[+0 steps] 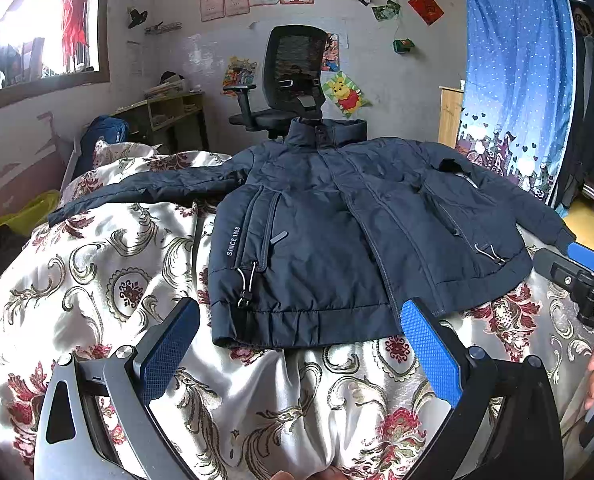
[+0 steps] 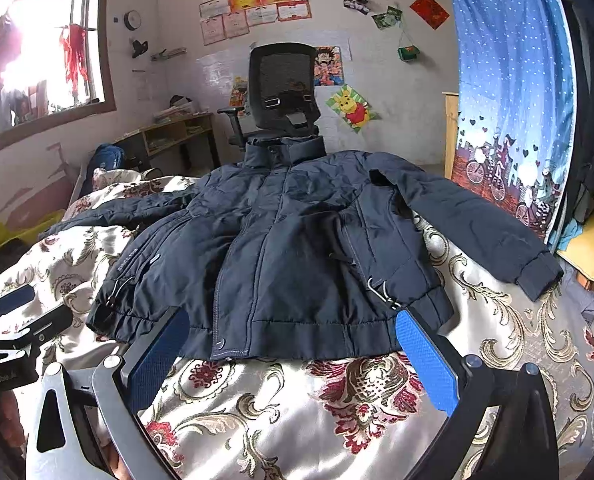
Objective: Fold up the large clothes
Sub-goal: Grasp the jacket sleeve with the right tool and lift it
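Note:
A dark navy padded jacket (image 1: 329,232) lies flat, front up, on a floral bedspread (image 1: 109,276), with both sleeves spread out to the sides. It also shows in the right wrist view (image 2: 297,248). My left gripper (image 1: 297,312) is open and empty, just short of the jacket's hem, near its lower left part. My right gripper (image 2: 293,320) is open and empty, at the hem's middle right. The right gripper also shows at the right edge of the left wrist view (image 1: 577,264). The left gripper shows at the left edge of the right wrist view (image 2: 13,320).
A black office chair (image 1: 293,80) stands behind the bed. A wooden desk (image 1: 165,112) and a window are at the left. A blue curtain (image 1: 513,72) hangs at the right. A yellow object (image 1: 21,216) lies left of the bed.

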`<state>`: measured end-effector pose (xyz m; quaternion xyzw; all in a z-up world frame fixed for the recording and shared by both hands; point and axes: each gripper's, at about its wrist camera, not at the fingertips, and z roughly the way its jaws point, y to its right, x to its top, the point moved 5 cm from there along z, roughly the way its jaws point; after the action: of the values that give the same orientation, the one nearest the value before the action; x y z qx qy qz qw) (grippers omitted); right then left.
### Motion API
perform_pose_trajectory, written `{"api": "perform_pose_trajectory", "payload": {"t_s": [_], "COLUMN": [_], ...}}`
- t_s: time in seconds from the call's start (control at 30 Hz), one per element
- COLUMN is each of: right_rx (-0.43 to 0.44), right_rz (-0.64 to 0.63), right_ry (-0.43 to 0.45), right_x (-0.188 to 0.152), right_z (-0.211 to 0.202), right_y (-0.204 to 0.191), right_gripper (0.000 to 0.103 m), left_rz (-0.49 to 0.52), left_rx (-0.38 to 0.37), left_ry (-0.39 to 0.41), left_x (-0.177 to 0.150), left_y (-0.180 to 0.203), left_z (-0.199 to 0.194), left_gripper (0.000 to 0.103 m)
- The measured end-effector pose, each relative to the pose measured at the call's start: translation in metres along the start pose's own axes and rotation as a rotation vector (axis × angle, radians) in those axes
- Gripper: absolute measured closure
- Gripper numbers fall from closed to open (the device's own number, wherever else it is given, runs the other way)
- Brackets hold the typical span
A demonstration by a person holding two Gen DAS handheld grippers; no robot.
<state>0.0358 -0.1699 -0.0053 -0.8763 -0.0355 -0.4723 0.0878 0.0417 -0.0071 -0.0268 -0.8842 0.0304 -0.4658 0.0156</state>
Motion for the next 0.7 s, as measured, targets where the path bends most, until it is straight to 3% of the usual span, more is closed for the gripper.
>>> {"api": "perform_pose_trajectory", "payload": {"t_s": [0.33,0.5,0.7], "right_rx": [-0.052,-0.118,-0.156], "right_rz": [0.068,0.045,0.031], "right_ry": [0.017,-0.013,0.059], "right_x": [0.014,0.029,0.053], "right_z": [0.006,0.014,0.005], "right_y": [0.015,0.019,0.025], "right_gripper": [0.000,0.000,0.000], "left_rz": [-0.043,-0.063,-0.096], "left_rx": [0.030,0.041,0.065], "left_ry": [-0.084,-0.086,-0.128], "left_x": [0.007,0.028,0.064], "left_y": [-0.005,-0.007,-0.011], "left_z": [0.021,0.024,0.031], "left_gripper": [0.004,0.004,0.004]}}
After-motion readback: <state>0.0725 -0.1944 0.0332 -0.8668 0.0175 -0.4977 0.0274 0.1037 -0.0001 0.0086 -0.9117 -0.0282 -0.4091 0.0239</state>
